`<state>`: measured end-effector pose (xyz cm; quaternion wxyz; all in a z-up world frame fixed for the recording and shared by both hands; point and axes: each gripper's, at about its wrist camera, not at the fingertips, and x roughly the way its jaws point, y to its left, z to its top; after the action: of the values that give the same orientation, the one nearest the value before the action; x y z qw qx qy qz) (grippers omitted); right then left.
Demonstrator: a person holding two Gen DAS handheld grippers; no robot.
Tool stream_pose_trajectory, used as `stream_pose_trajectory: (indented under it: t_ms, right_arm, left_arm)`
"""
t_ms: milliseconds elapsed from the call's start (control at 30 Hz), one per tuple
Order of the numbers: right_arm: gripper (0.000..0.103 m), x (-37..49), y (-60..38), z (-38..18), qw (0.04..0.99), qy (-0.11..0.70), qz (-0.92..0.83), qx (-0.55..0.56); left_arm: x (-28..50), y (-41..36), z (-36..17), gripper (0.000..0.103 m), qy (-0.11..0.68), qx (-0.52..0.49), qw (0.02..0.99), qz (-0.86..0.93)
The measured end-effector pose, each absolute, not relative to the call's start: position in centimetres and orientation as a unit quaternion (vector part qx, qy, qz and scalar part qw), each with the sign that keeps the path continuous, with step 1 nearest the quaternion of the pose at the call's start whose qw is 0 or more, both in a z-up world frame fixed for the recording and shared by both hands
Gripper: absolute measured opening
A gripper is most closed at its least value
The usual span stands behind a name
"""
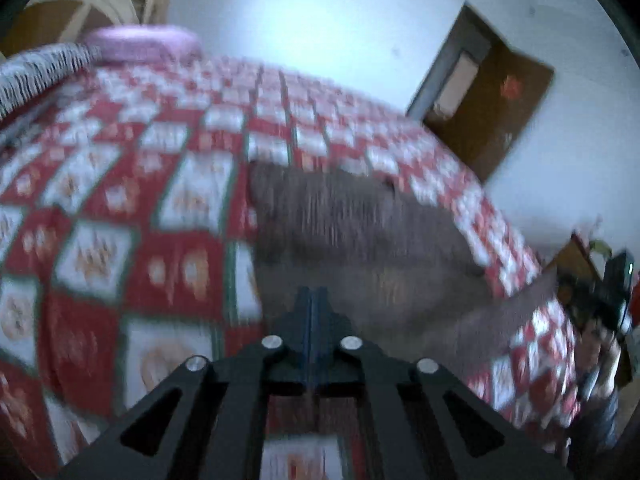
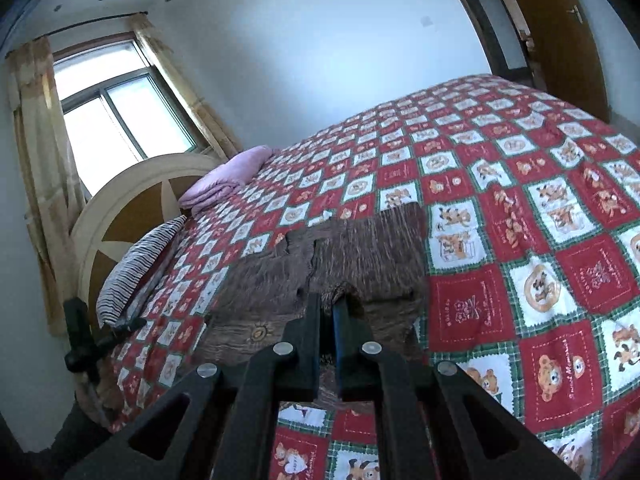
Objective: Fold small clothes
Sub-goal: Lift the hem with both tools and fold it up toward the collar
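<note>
Brown ribbed knit fills the middle of my left wrist view: the small garment (image 1: 344,232) lies on the red-and-white patchwork bedspread (image 1: 132,184), spreading from just ahead of my left gripper (image 1: 311,300) toward the far right. That gripper is clenched, its jaws pressed together at the near edge of the cloth. The picture is too smeared to say for certain that a fold of the knit is pinched between them, though it looks so. A pink pillow (image 1: 144,42) sits at the far left, a brown door (image 1: 492,108) at the far right.

From the right wrist the view is sharp. My right gripper (image 2: 327,308) is grasping the garment's near edge, with brown knit bunched around the tips. A button (image 2: 258,334) shows near left on the cloth, and the far hem lies flat beside the teddy-bear squares. The other gripper (image 2: 86,340) shows dark at the near left edge of the bed. A striped pillow (image 2: 140,260) lies far left under the window (image 2: 120,116).

To fold well, I judge both held corners should travel together and level toward the far hem, keeping the edge taut between them, so the layers meet squarely without dragging the part underneath.
</note>
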<state>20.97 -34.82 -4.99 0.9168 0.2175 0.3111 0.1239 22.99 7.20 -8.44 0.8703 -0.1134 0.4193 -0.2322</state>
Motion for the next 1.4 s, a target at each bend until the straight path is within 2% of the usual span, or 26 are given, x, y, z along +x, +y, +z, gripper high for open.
stream_pose_trajectory:
  t_ms: [67, 133, 333, 400, 433, 467, 533, 567, 700, 900, 933, 967, 1000, 1133, 1400]
  right_arm:
    - [0.005, 20.7, -34.8, -5.7, 0.915, 0.317, 0.125, 0.215]
    - [0.005, 20.3, -34.9, -6.6, 0.911, 0.326, 0.127, 0.216]
    - [0.005, 19.9, -34.7, -7.3, 0.908, 0.329, 0.135, 0.221]
    - [0.005, 19.6, -34.5, -7.0, 0.909, 0.324, 0.140, 0.222]
    - [0.005, 19.5, -34.4, -6.9, 0.909, 0.323, 0.142, 0.223]
    - [0.005, 19.3, -34.3, -6.8, 0.909, 0.321, 0.144, 0.223]
    - [0.005, 19.1, -34.3, -6.8, 0.908, 0.320, 0.146, 0.226]
    - [0.005, 19.1, -34.4, -6.8, 0.908, 0.320, 0.146, 0.227]
    - [0.005, 18.9, -34.5, -7.3, 0.906, 0.323, 0.146, 0.231]
    - [0.005, 18.9, -34.5, -7.8, 0.903, 0.328, 0.147, 0.234]
    - [0.005, 18.8, -34.5, -7.8, 0.903, 0.328, 0.147, 0.235]
    - [0.005, 18.8, -34.5, -7.9, 0.903, 0.329, 0.146, 0.235]
    - [0.005, 18.7, -34.5, -8.0, 0.903, 0.329, 0.146, 0.235]
    - [0.005, 18.5, -34.6, -8.2, 0.902, 0.330, 0.144, 0.238]
    - [0.005, 18.7, -34.9, -6.5, 0.911, 0.308, 0.142, 0.234]
  left_arm:
    - [21.6, 6.7, -10.6, 0.014, 0.465, -0.118, 0.843, -0.245]
    - [20.7, 6.4, -12.1, 0.018, 0.490, -0.119, 0.828, -0.244]
    - [20.1, 5.1, -12.9, 0.018, 0.499, -0.112, 0.829, -0.225]
    - [20.1, 4.7, -12.8, 0.028, 0.498, -0.106, 0.833, -0.217]
    - [20.1, 4.6, -12.8, 0.037, 0.495, -0.105, 0.835, -0.216]
    - [20.1, 4.6, -12.7, 0.054, 0.493, -0.101, 0.838, -0.212]
    - [19.9, 4.7, -12.6, 0.077, 0.488, -0.096, 0.845, -0.198]
    - [19.8, 4.9, -12.4, 0.078, 0.477, -0.099, 0.851, -0.197]
    - [19.7, 4.7, -11.9, 0.075, 0.457, -0.093, 0.862, -0.199]
    - [19.7, 3.1, -12.3, 0.054, 0.459, -0.080, 0.858, -0.216]
    - [19.6, 2.8, -12.6, 0.042, 0.462, -0.074, 0.857, -0.216]
    - [19.6, 2.3, -12.9, 0.015, 0.466, -0.067, 0.855, -0.217]
    - [19.5, 2.1, -13.1, 0.007, 0.469, -0.060, 0.854, -0.215]
    - [18.4, 2.4, -12.1, 0.007, 0.442, -0.056, 0.870, -0.210]
    - [19.9, 6.4, -7.3, 0.007, 0.380, -0.155, 0.884, -0.224]
